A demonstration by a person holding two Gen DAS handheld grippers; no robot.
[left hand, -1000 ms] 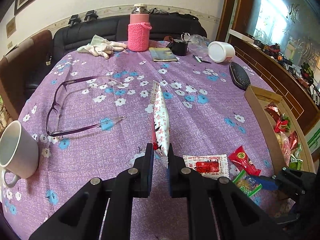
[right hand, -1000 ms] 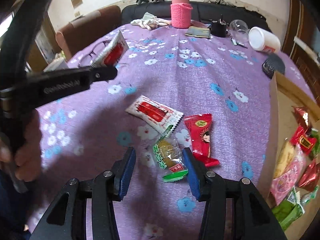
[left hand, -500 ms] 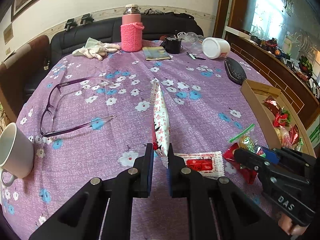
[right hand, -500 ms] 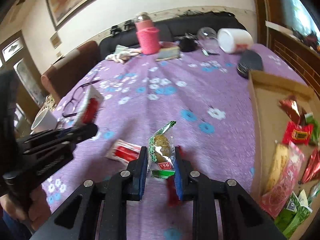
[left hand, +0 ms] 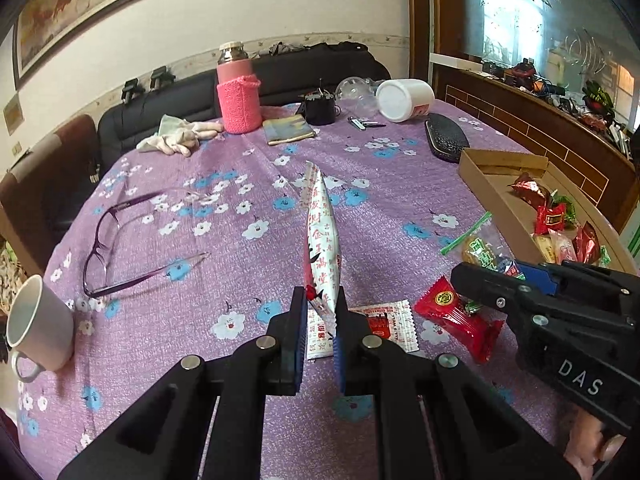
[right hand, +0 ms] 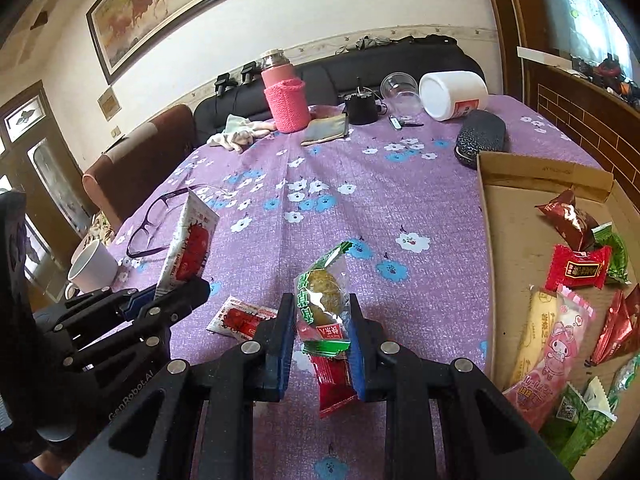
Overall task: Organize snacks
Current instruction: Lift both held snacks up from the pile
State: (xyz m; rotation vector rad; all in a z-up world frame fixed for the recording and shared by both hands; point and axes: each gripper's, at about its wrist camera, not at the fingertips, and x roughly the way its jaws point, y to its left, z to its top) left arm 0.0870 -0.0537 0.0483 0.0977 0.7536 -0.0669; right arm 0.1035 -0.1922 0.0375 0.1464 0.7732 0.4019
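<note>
My left gripper is shut on a white snack packet with red print, held edge-on above the purple tablecloth; the packet also shows in the right wrist view. My right gripper is shut on a clear green-trimmed cake packet, lifted off the table; it also shows in the left wrist view. A red candy packet and a white-red sachet lie on the cloth below. The cardboard tray at right holds several snacks.
Purple glasses and a white mug lie at left. A pink-sleeved flask, gloves, a notebook, a black cup, a white jar and a black case sit at the far side.
My right gripper closed on the green-trimmed cake packet and lifted it off the cloth, toward the tray side. My left gripper kept its hold on the white packet and rose slightly.
</note>
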